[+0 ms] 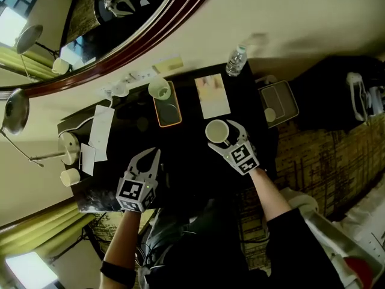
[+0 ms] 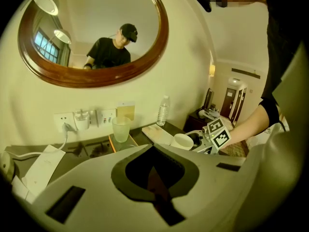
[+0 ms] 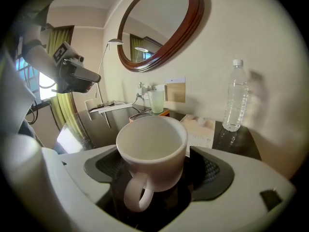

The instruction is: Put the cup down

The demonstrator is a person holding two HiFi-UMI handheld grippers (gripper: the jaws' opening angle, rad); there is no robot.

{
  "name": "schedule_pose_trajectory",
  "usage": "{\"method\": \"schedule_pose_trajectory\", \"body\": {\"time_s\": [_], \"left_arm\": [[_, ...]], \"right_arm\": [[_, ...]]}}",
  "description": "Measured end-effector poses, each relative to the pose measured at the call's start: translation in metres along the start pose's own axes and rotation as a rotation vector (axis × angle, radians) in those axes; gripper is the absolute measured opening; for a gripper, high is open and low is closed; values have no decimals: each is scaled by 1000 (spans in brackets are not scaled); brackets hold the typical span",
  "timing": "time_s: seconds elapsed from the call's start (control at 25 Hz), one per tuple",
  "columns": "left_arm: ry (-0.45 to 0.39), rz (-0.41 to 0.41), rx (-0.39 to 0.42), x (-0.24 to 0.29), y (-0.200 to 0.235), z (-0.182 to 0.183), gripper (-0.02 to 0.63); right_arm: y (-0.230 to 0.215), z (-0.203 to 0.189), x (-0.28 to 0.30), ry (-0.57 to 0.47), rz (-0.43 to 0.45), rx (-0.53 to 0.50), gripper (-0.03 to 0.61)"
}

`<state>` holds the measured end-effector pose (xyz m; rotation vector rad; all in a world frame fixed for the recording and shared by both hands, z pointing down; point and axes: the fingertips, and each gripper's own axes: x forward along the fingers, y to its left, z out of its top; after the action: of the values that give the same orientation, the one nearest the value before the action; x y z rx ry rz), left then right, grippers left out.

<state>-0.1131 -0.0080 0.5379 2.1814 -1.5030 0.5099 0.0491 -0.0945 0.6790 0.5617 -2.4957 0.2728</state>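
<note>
White plastic jaws of the right gripper (image 1: 227, 137) are seen in the head view spread to either side of the cup (image 1: 215, 130), which stands upright near the middle of the dark table (image 1: 192, 173). The bare right forearm (image 1: 271, 197) is stretched in from the lower right. The left gripper (image 1: 154, 156) is held nearer the table's front edge, well apart from the cup, with its jaws drawn together. In the left gripper view those jaws are shown meeting at their tips around an empty dark hollow. Beyond them a frosted glass (image 2: 120, 128), a water bottle (image 2: 163, 111) and a wood-framed oval mirror (image 2: 161, 37) are revealed, with the cup small at the right. In the right gripper view the cup sits in the gap between the pads, its handle (image 3: 137, 195) turned toward the camera. The pads are seen standing off its sides, so it is not gripped, a detail left unclear by the head view.
</note>
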Motion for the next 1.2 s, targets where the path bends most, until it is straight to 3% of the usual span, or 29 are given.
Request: {"method": "schedule_pose_trajectory", "body": {"time_s": [0.08, 0.24, 0.44, 0.6, 1.0, 1.2], "left_arm": [[1, -1, -2, 2, 0, -1, 3], [5, 14, -31, 3, -3, 0, 3], [13, 23, -5, -2, 11, -18, 3], [19, 55, -51, -7, 14, -16, 3], [-5, 107, -40, -20, 42, -45, 4], [-15, 118, -47, -29, 49, -43, 4]], "right_arm": [[4, 2, 4, -1, 22, -23, 422], [4, 2, 5, -7, 33, -40, 414], [8, 10, 7, -20, 47, -64, 413], [17, 32, 12, -47, 87, -101, 411], [40, 107, 62, -98, 191, -222, 413], [53, 123, 92, -89, 236, -253, 413]]}}
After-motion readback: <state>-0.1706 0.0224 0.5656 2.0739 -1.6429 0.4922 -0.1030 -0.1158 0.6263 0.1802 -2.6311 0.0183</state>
